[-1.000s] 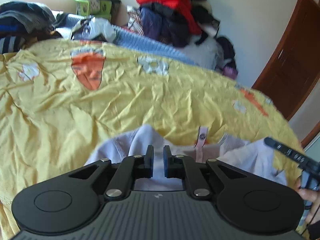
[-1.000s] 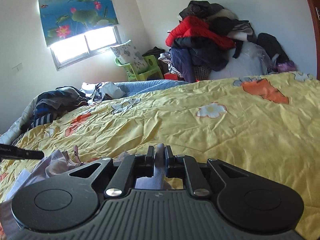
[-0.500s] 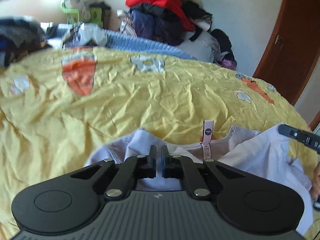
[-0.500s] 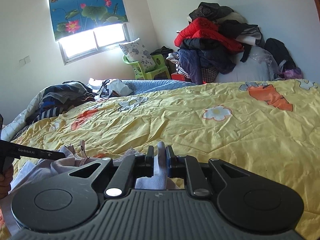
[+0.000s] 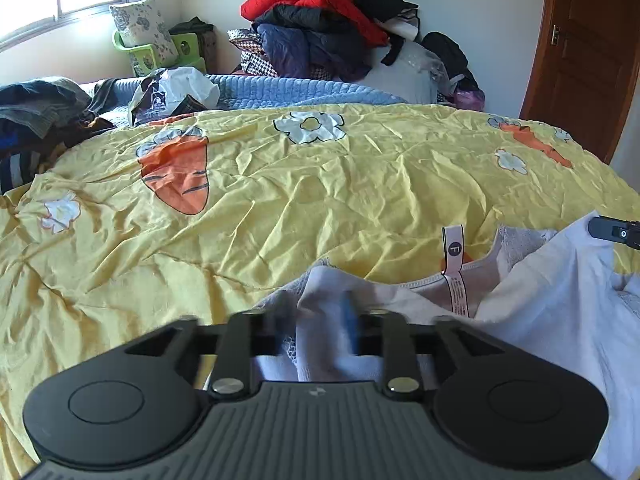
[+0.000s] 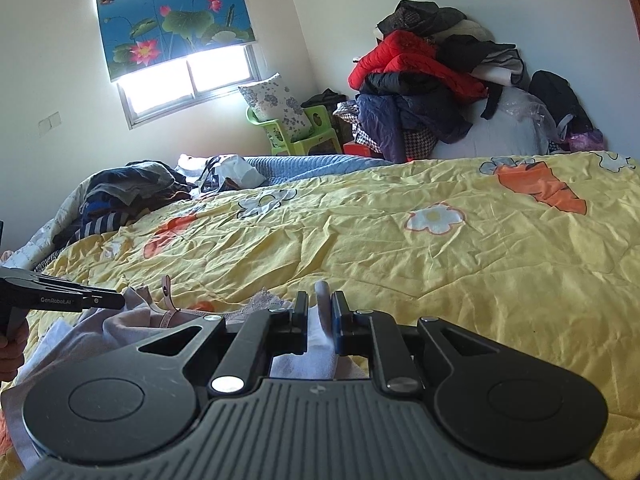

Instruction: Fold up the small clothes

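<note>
Bed: a yellow quilt (image 5: 320,200) printed with carrots and white flowers covered it, crumpled all over; a blue blanket (image 5: 304,90) lay along its far edge.
Clothes heap: a pile topped by a red jacket (image 6: 404,60) stood against the wall beyond the bed's far edge.
Far-left corner of the bed: a mound of dark clothes (image 6: 128,188) and a white bag (image 5: 176,88) lay there.
Garment: a pale lilac-white small garment (image 5: 540,292) lay bunched at the near edge of the bed, its neckline facing the far side and a pink label (image 5: 454,264) standing up from the collar.
Left gripper (image 5: 316,320): its jaws were opening, blurred with motion; a fold of the garment stood between them, and the pads seemed to have let go of it, though the blur made that hard to judge.
Right gripper (image 6: 320,320): its jaws were clenched on a narrow upright fold of the same white cloth, near the bed's near edge.
Other views: each gripper's black tip showed at the side of the other's camera, beside the garment.
Person: part of a hand (image 6: 10,344) held the left tool's handle.
</note>
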Available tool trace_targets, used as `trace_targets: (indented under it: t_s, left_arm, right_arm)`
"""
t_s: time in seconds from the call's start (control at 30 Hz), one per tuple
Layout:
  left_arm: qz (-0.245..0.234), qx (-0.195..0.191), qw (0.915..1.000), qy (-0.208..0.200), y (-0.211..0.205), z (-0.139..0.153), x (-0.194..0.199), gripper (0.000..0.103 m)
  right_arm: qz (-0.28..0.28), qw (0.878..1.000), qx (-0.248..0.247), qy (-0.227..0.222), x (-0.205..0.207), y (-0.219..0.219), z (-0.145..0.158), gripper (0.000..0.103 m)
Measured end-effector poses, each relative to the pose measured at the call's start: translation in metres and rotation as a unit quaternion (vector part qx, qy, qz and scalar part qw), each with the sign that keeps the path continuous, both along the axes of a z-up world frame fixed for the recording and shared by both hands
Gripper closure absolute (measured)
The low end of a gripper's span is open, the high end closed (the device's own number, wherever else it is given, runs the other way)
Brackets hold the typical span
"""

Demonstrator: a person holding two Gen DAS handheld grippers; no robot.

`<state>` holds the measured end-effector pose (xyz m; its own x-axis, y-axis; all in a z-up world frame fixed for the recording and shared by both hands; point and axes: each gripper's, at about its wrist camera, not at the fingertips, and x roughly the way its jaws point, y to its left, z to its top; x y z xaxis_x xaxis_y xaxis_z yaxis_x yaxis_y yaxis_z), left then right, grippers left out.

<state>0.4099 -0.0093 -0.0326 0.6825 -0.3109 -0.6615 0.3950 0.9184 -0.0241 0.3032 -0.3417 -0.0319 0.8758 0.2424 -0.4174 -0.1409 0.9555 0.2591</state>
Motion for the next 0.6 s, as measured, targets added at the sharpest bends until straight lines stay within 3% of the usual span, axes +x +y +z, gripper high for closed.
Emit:
trace_targets:
  t_s: [0.03,0.07,0.13,0.27,0.3,0.33,0.4,0.43,0.6]
  left_arm:
    - [-0.004,-0.001,1.0000,-0.009,0.000,0.000,-0.002,0.030]
    - [-0.008,-0.001,0.9997,-0.022,-0.001,0.001,-0.005,0.023]
    - [-0.014,0.005,0.9992,-0.037,-0.003,0.003,-0.008,0.019]
    - [-0.029,-0.001,0.9995,-0.011,-0.007,0.000,0.000,0.021]
    - [-0.029,-0.004,0.9995,-0.010,-0.008,-0.001,0.001,0.030]
    - [-0.028,-0.008,0.9996,-0.005,-0.007,-0.002,0.002,0.058]
    - [-0.017,-0.018,0.9996,0.013,-0.004,-0.005,0.007,0.084]
    - [-0.013,-0.022,0.9996,0.013,-0.002,-0.006,0.006,0.092]
    - [0.003,-0.022,0.9995,-0.024,0.008,0.000,-0.005,0.100]
  right_arm:
    - [0.000,1.000,0.001,0.000,-0.001,0.000,0.000,0.085]
    - [0.000,1.000,0.003,0.001,0.000,-0.001,-0.001,0.085]
    - [0.000,1.000,0.005,0.003,0.001,-0.001,-0.002,0.085]
    - [-0.003,1.000,0.011,0.007,0.003,-0.003,-0.005,0.085]
    - [-0.002,1.000,0.012,0.007,0.003,-0.003,-0.005,0.085]
    - [-0.003,1.000,0.012,0.008,0.003,-0.003,-0.005,0.085]
    - [-0.004,1.000,0.010,0.011,0.003,-0.004,-0.007,0.085]
    - [-0.005,1.000,0.010,0.012,0.003,-0.004,-0.007,0.085]
    - [-0.013,1.000,0.006,0.007,0.003,-0.005,-0.005,0.085]
